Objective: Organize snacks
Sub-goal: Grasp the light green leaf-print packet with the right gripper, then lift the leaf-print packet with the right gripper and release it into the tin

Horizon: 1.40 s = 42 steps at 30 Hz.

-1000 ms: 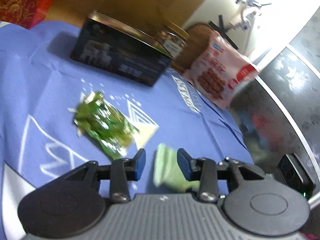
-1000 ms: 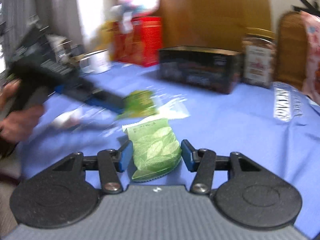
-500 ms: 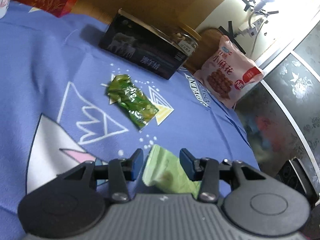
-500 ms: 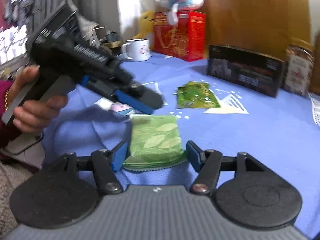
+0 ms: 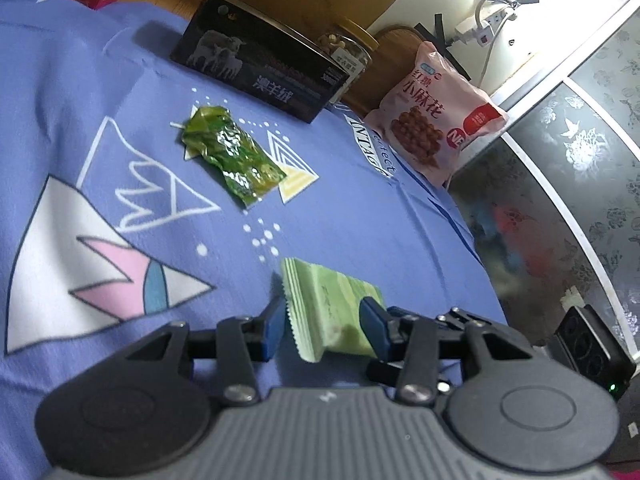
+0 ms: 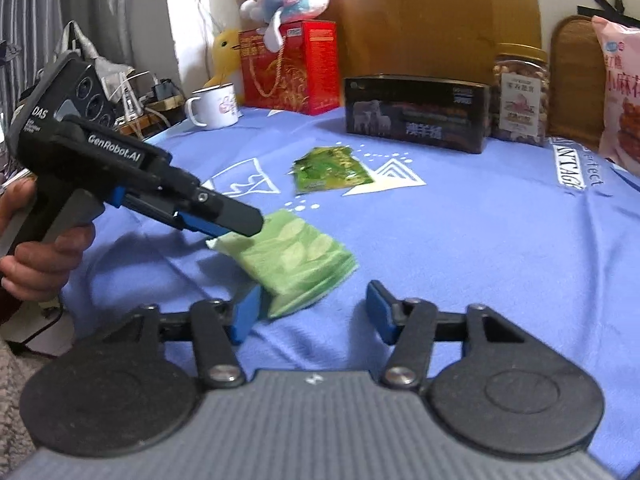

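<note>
Left gripper (image 5: 322,322): jaws part-closed, pads against both sides of the pale green snack packet (image 5: 332,312), which it holds tilted just over the blue cloth (image 5: 360,220). Right gripper (image 6: 310,314): jaws closing, packet's near corner between them, right pad clear of it. Crinkled green packet (image 5: 232,156) at 11 o'clock of the held one; pink bag (image 5: 436,120) at 1 o'clock.

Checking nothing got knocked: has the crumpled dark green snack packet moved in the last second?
No. The crumpled packet still lies with its end over the yellow triangle print on the blue cloth.
</note>
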### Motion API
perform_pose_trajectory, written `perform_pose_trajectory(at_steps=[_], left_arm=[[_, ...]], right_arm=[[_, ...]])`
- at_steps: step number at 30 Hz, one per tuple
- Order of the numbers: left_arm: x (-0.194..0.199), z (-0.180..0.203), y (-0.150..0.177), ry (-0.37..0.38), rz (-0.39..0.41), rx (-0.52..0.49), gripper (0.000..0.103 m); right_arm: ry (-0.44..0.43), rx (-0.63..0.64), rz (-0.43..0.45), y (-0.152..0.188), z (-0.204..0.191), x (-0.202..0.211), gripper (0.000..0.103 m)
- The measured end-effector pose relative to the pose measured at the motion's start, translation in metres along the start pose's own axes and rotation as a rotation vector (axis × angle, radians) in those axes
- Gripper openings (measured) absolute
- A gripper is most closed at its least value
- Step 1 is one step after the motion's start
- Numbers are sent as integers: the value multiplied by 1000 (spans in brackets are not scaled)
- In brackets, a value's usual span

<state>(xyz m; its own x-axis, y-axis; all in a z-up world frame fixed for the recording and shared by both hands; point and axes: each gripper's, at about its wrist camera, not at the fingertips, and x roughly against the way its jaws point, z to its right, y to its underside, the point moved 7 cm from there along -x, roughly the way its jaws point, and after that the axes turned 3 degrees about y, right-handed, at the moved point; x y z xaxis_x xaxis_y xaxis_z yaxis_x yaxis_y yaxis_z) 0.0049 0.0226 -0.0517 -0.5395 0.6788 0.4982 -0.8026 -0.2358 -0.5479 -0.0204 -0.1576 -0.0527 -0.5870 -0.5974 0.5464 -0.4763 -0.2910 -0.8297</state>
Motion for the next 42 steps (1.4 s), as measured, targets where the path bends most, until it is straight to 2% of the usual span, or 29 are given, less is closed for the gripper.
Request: perform_pose_trajectory(at_steps=[3, 4, 5, 6, 9, 18, 42], left_arm=[[1, 3, 6, 11, -6, -3, 40], [1, 5, 8, 15, -9, -6, 40], [1, 6, 9, 16, -11, -7, 40], [3, 7, 11, 5, -8, -18, 40], [9, 7, 19, -13, -7, -43, 38], [25, 1, 33, 1, 0, -21, 35], [26, -1, 34, 27, 8, -18, 35]], right_arm=[[-27, 8, -1, 1, -11, -1, 52], [-30, 11, -1, 1, -14, -2, 49], [-41, 12, -3, 1, -18, -1, 41], [-63, 12, -7, 1, -23, 0, 37], [-99, 52, -8, 3, -35, 4, 34], [-141, 24, -16, 7, -39, 3, 32], [-188, -82, 18, 10, -33, 5, 34]])
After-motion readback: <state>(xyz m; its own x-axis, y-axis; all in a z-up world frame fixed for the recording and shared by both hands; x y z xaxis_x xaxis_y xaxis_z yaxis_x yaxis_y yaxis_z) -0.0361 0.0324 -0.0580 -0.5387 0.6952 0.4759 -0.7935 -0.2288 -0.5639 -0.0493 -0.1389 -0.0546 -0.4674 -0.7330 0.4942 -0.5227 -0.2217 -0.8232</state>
